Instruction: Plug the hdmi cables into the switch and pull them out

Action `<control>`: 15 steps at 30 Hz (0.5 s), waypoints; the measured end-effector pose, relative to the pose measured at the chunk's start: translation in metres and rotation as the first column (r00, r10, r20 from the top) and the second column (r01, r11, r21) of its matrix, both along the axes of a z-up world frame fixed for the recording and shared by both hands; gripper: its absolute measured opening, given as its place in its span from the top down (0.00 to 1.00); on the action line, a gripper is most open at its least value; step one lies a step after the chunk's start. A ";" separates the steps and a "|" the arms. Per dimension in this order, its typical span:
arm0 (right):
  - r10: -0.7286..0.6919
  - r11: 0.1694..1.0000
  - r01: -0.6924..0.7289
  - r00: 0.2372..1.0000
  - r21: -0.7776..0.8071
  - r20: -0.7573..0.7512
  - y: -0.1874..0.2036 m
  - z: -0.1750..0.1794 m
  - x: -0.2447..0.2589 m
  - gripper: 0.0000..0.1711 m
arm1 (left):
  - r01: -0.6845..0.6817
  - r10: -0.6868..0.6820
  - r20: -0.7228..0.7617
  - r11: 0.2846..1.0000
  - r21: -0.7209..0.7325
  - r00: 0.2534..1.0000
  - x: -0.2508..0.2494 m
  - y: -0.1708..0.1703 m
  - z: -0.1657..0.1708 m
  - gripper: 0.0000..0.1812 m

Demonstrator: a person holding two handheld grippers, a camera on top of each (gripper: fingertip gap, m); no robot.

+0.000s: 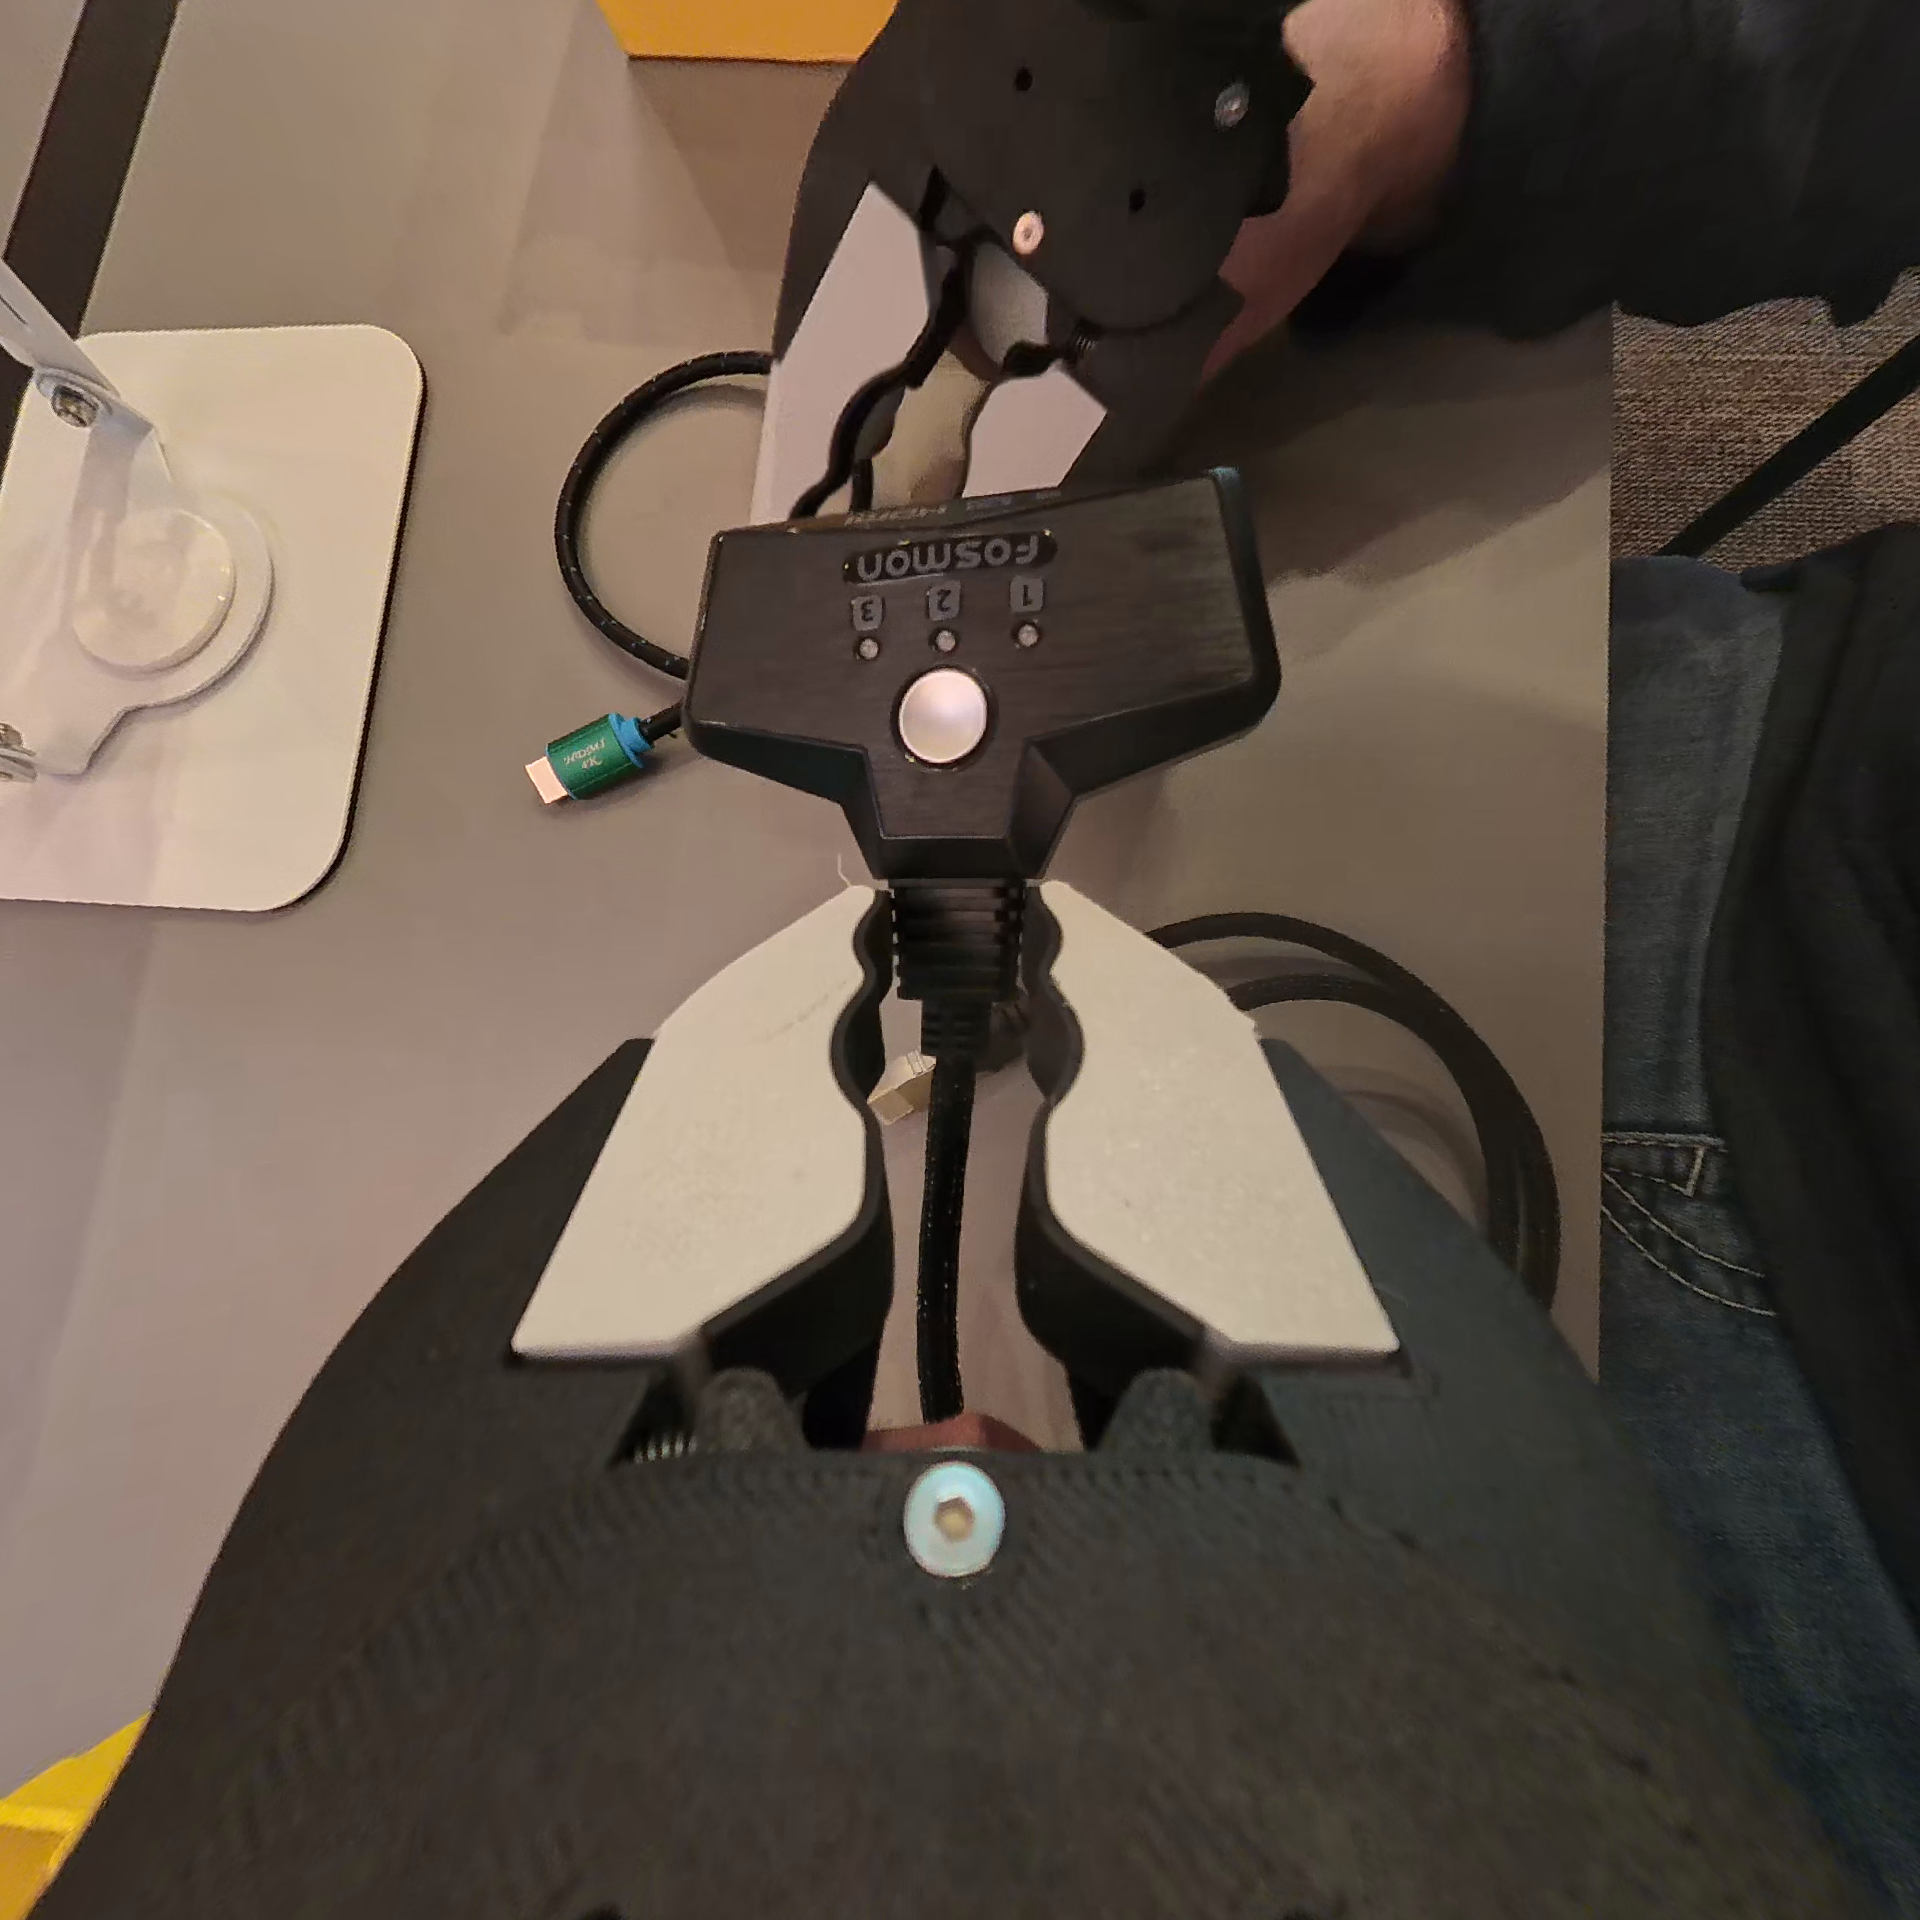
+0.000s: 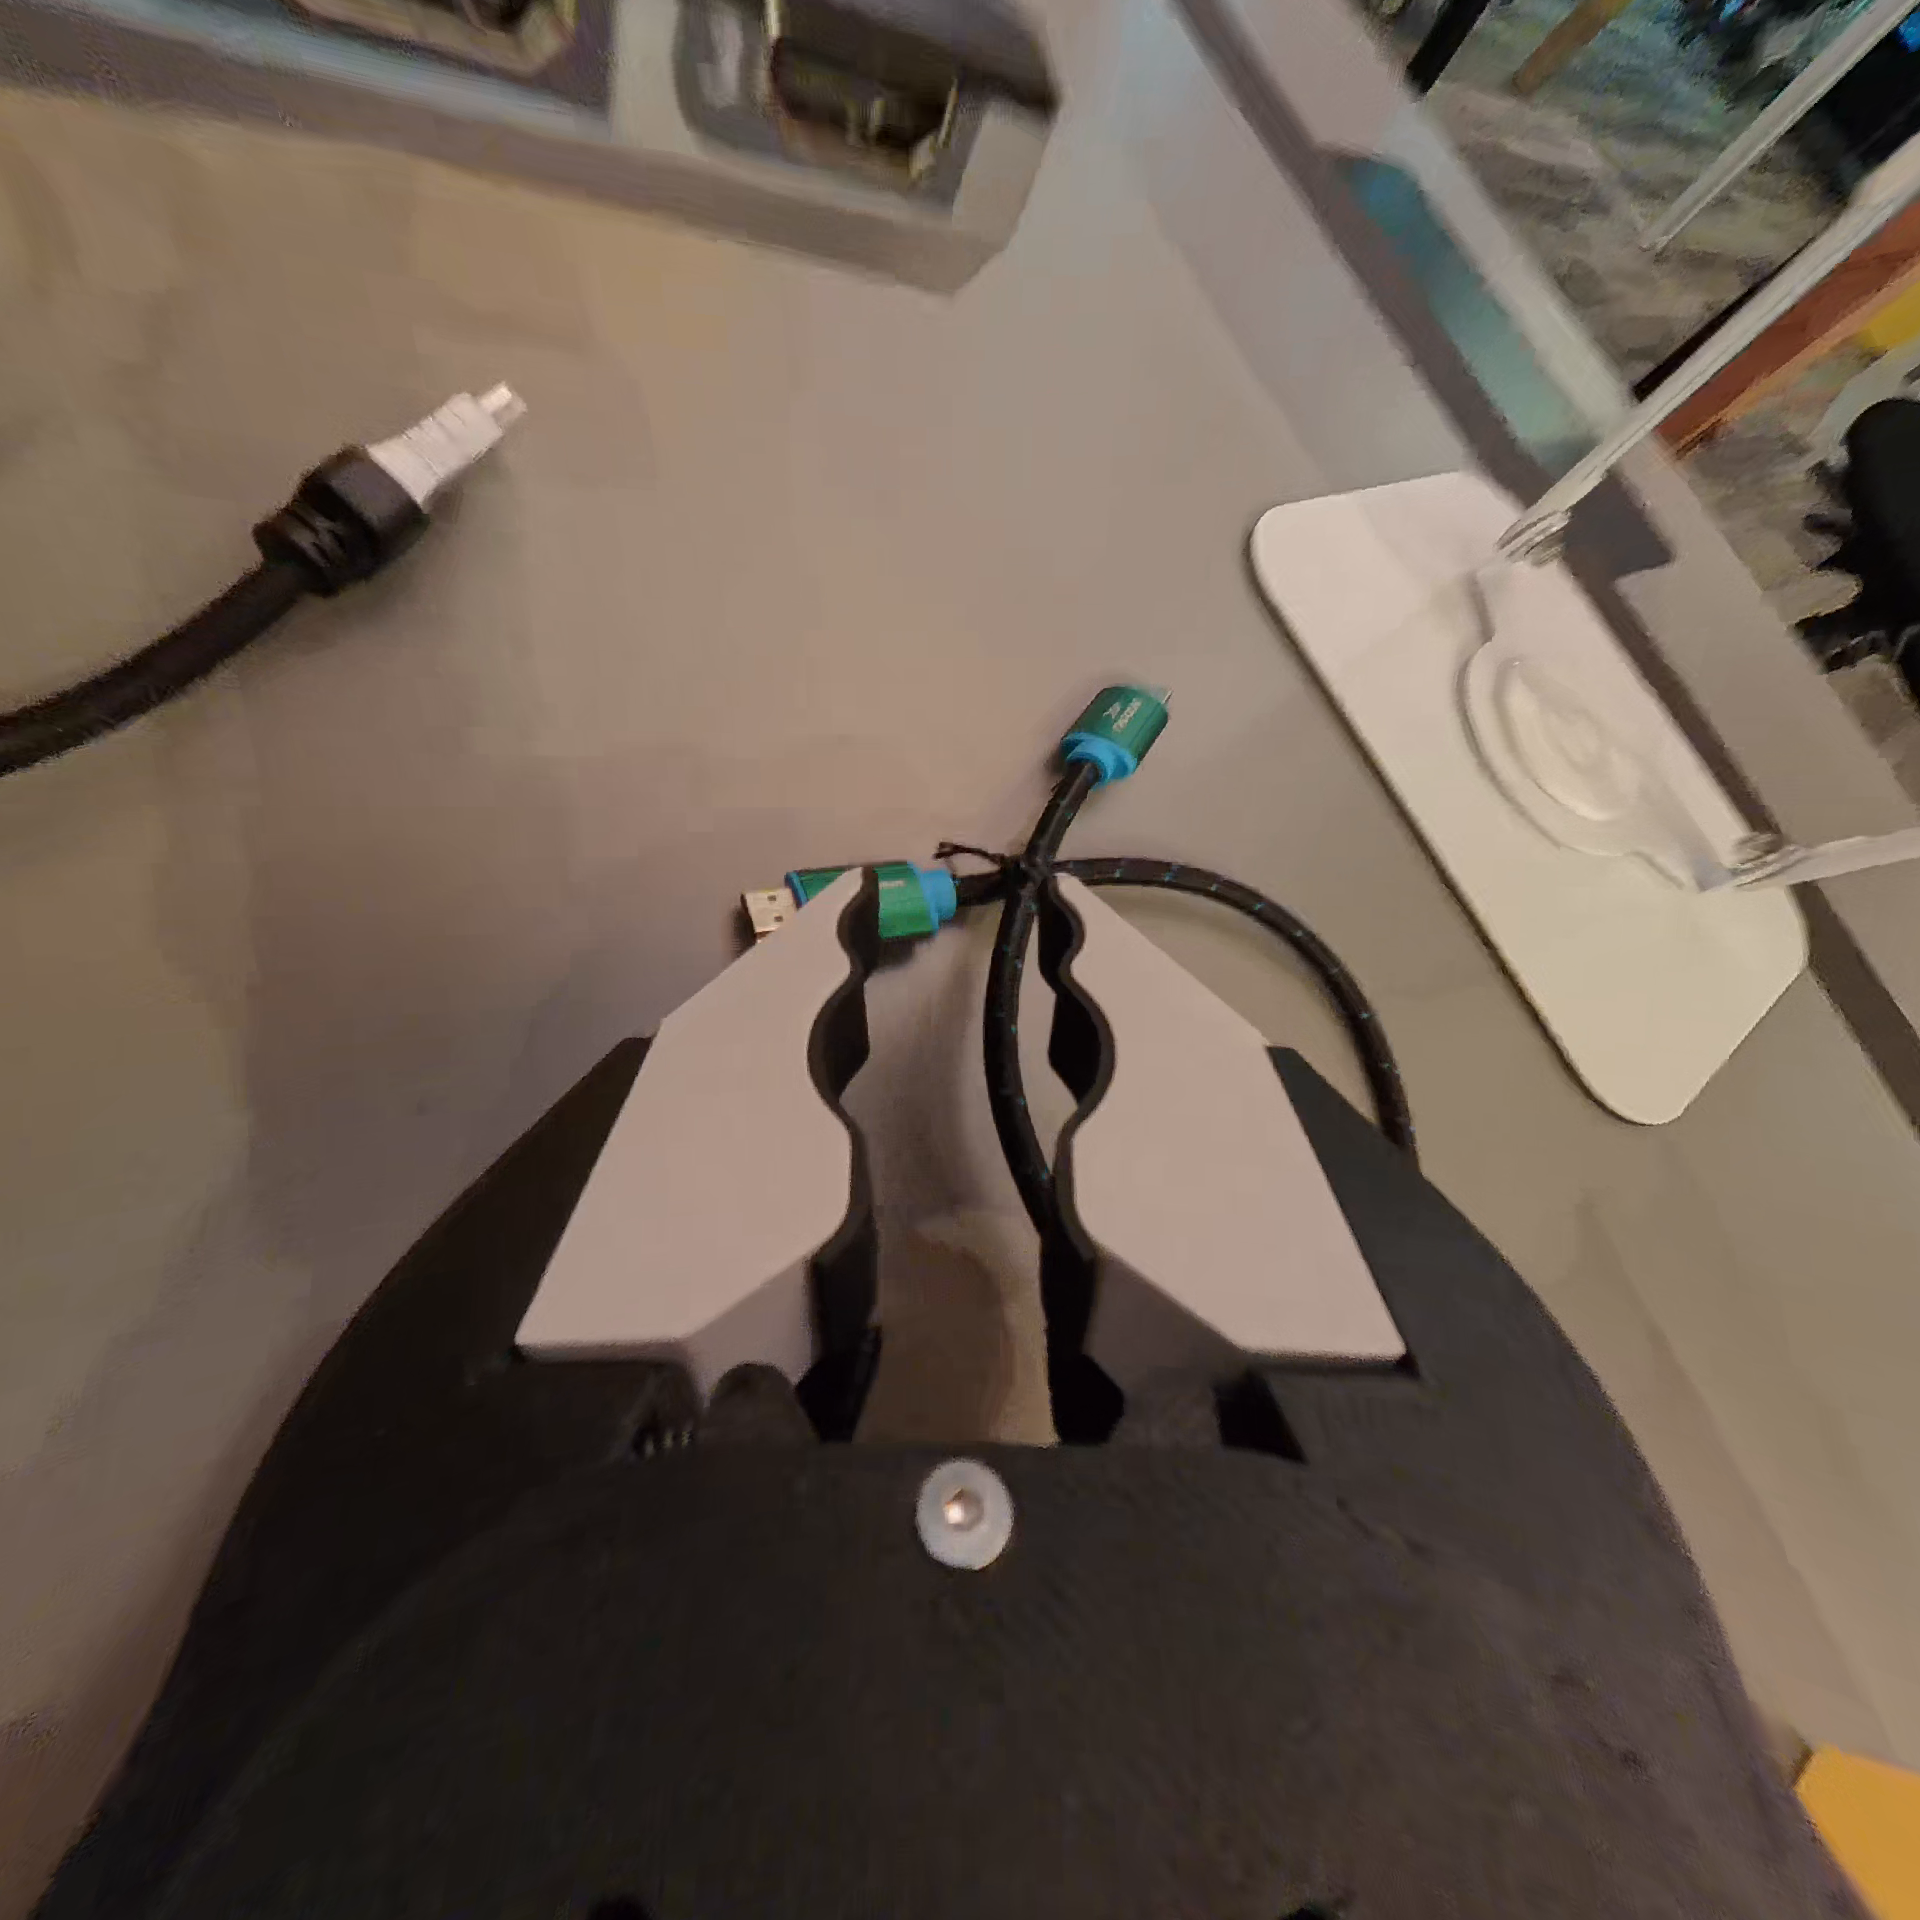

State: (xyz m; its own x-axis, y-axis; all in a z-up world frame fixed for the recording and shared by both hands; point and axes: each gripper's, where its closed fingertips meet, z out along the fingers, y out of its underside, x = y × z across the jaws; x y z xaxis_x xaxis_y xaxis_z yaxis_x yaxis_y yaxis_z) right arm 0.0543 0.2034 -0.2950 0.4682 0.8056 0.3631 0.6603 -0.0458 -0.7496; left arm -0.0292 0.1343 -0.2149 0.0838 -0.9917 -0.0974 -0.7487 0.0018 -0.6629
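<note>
A matte grey table (image 1: 312, 1143) carries the work, with a white rounded-corner stand base (image 1: 208, 623) and its clear acrylic foot to one side. The left gripper (image 1: 954, 935), black printed plastic with pale grey wavy-edged fingers, is closed on the ribbed strain relief at the neck of the HDMI switch (image 1: 982, 665), a brushed black T-shaped box with a round silver button. The switch's own braided black cable (image 1: 943, 1226) runs back between those fingers.

Beyond the switch, the right gripper (image 2: 961, 909) points down at the table, a hand (image 1: 1371, 135) wrapped around its body. In its own view the jaws stand partly apart around a green metal HDMI plug (image 2: 909, 899); whether they pinch it, I cannot tell. A second green plug (image 2: 1114, 727) lies just ahead, its braided black cord looping back past the fingers.
</note>
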 end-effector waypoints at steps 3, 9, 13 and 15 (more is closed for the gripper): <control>-0.013 0.999 0.013 1.000 -0.036 0.016 0.006 -0.007 -0.003 0.85 | 0.003 -0.003 0.005 1.000 0.000 1.000 0.001 -0.001 0.002 0.87; -0.012 1.000 0.014 0.997 -0.024 0.081 0.008 -0.013 0.000 1.00 | 0.004 -0.004 0.007 1.000 0.001 1.000 0.000 -0.001 0.003 0.87; 0.009 0.998 -0.003 0.996 -0.061 0.090 -0.001 -0.013 0.007 1.00 | 0.004 -0.004 0.011 1.000 0.000 1.000 -0.002 -0.002 0.003 0.87; 0.030 0.996 -0.020 0.994 -0.087 0.109 -0.010 -0.013 0.011 1.00 | 0.005 -0.005 0.020 1.000 -0.005 1.000 -0.002 -0.002 0.005 0.87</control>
State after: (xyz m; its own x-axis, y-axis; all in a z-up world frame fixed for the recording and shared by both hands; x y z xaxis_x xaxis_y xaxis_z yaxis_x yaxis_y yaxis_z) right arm 0.0655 0.1937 -0.3084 0.4082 0.8470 0.3407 0.7407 -0.0891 -0.6659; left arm -0.0311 0.1325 -0.2102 0.0811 -0.9926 -0.0903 -0.7353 0.0015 -0.6777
